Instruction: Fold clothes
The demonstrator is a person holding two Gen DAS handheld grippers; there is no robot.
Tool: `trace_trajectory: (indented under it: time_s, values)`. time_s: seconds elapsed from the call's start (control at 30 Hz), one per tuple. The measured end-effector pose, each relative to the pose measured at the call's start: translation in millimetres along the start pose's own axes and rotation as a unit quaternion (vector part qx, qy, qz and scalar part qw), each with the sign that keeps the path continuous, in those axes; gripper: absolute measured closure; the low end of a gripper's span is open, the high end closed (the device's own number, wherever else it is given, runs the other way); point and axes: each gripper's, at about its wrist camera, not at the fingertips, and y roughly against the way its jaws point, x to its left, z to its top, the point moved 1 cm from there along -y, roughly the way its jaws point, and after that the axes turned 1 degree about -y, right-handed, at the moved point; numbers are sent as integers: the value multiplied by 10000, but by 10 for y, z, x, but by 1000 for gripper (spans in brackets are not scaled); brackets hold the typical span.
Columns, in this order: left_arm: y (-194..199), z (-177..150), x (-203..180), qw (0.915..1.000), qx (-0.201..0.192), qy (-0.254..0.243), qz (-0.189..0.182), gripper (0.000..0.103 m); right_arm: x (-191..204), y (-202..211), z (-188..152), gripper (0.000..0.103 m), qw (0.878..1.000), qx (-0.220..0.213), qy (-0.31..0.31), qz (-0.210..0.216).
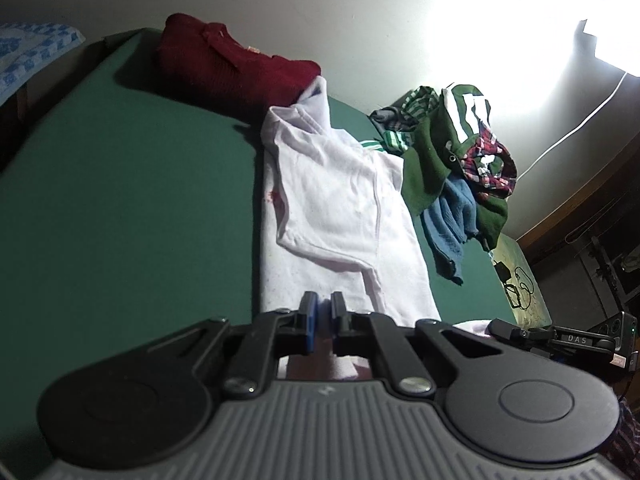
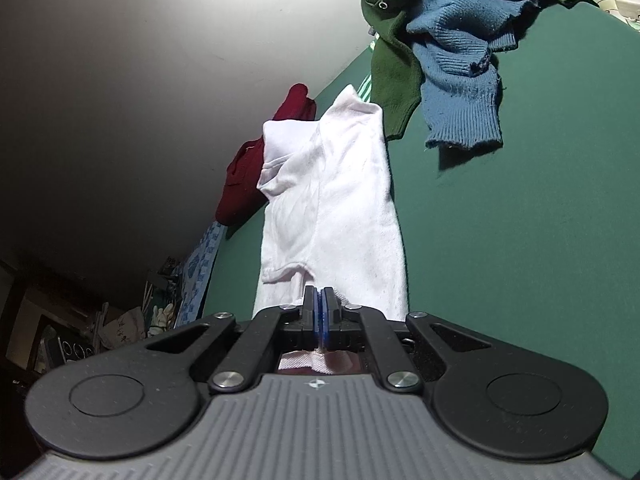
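Observation:
A white shirt [image 1: 340,208] lies lengthwise on the green table [image 1: 120,184], its sides folded in. My left gripper [image 1: 323,304] is nearly shut, pinching the shirt's near hem. My right gripper [image 2: 319,300] is shut on the same white shirt [image 2: 332,200] at its near edge. A folded dark red sweater [image 1: 236,68] sits at the far end, beyond the shirt's collar; it also shows in the right wrist view [image 2: 248,176].
A heap of unfolded clothes lies right of the shirt: a green garment [image 1: 436,156], a blue knit sweater [image 2: 460,64] and a plaid piece [image 1: 488,156]. A bright lamp [image 1: 612,32] glares at the far right. The other gripper [image 1: 560,338] shows low right. Clutter stands beyond the table's left edge [image 2: 120,320].

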Motion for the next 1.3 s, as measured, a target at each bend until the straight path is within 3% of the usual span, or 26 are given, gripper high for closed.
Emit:
trace_trajectory:
  time_s: [0.37, 0.43, 0.5, 0.6, 0.7, 0.77, 0.83, 0.97, 1.03, 1.17, 1.3]
  values:
    - [-499, 236, 199, 9996, 164, 199, 89, 100, -200, -454, 124, 101, 9987, 116, -38, -505]
    - [-541, 259, 203, 9996, 245, 136, 47, 100, -191, -470, 130, 97, 9979, 119, 68, -638]
    - [-486, 287, 219, 9998, 174, 37, 125, 98, -127, -421, 141, 86, 9963, -33, 342, -786]
    - [-298, 324, 227, 9996, -5, -173, 210, 93, 36, -290, 138, 82, 9915, -181, 972, -842]
    - [6, 315, 171, 9981, -172, -576, 166, 83, 256, -187, 62, 74, 9812, 113, 1803, -683]
    - [146, 217, 36, 9932, -69, -1146, 184, 78, 399, -179, -57, 66, 9631, 488, 2538, -750]
    - [210, 47, -129, 9853, 274, -1687, 20, 78, 495, -199, -158, 67, 9458, 857, 3041, -752]
    - [38, -290, -406, 9697, 848, -2271, -298, 76, 548, -400, -279, 89, 9263, 1543, 3341, -802]
    - [-141, -348, -465, 9661, 997, -2365, -265, 76, 548, -480, -284, 92, 9218, 1554, 3430, -923]
    - [-440, -256, -441, 9687, 1069, -2233, -170, 76, 502, -595, -199, 92, 9273, 1359, 3346, -988]
    - [-616, -56, -409, 9720, 891, -2176, 21, 76, 455, -710, -114, 92, 9323, 1163, 3260, -1054]
